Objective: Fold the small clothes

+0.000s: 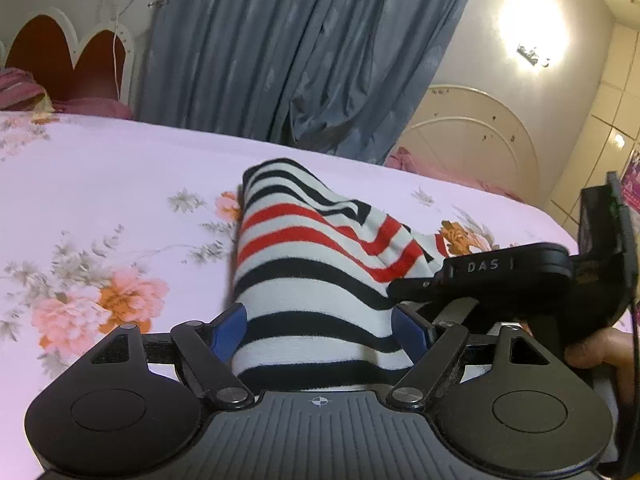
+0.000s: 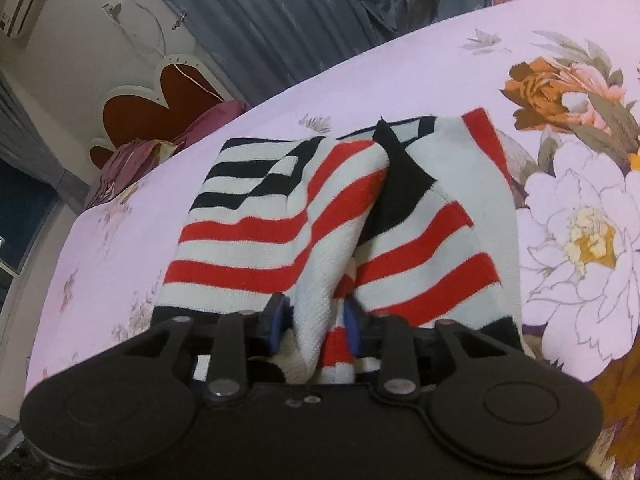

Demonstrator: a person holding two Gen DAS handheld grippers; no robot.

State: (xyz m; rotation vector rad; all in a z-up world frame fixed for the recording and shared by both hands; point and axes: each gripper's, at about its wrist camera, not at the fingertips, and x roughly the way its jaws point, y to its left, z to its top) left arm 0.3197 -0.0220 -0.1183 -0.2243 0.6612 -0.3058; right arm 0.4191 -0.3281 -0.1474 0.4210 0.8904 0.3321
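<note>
Garment: a small knit piece (image 2: pixel 320 216) striped in white, red and black is seen lying bunched on the bed, a raised fold running down its middle.
Position: it is spread on the floral bedsheet (image 1: pixel 100 200), near the bed's edge closest to both cameras.
Right tongs (image 2: pixel 316 320): drawn nearly together; the central fold of the garment is pinched between the 2 blue pads (image 2: pixel 276 320).
Left tongs (image 1: pixel 320 332): held wide; a striped end of the garment is seen between the blue pads (image 1: pixel 230 332), which sit against its 2 sides, though a firm grip cannot be told.
Hand: fingers (image 1: pixel 596 352) are seen at the right edge of the left view, beside the right tool's black body.
Backdrop: a blue-grey curtain (image 1: pixel 300 48) hangs behind the bed.
</note>
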